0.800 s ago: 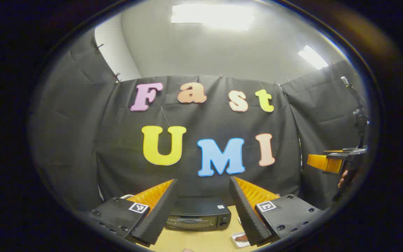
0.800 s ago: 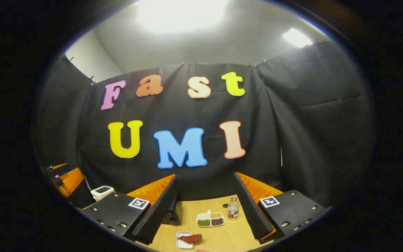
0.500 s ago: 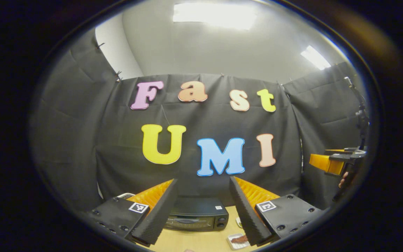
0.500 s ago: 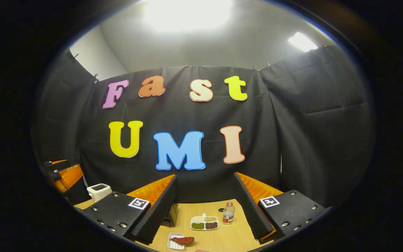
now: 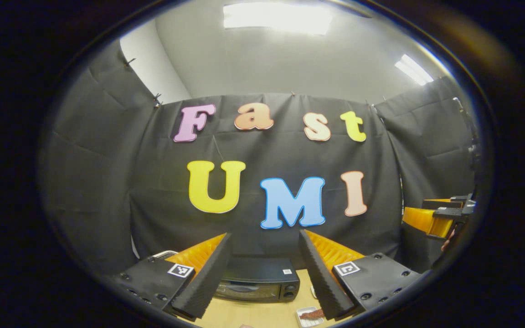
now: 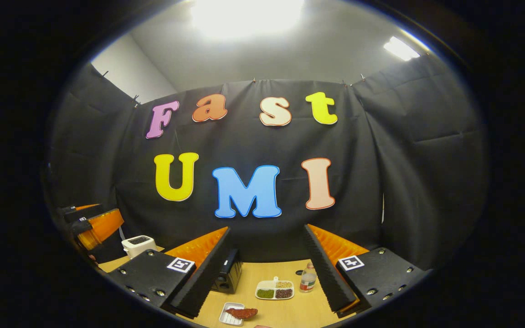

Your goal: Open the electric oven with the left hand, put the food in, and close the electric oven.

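Both hand-held grippers are held up above the wooden worktop (image 6: 285, 314) with their fingers spread wide and nothing between them: the left hand-held gripper (image 5: 265, 278) faces the black electric oven (image 5: 258, 284), which sits at the back of the worktop against the booth's cloth wall with its door closed. The right hand-held gripper (image 6: 267, 273) looks down on the food (image 6: 242, 313), a reddish-brown piece lying in a small white tray (image 6: 229, 320) near the front edge. Farther back stand a divided dish (image 6: 275, 290) of beans and a small bottle (image 6: 307, 277), with a white toaster (image 6: 138, 245) off to the left
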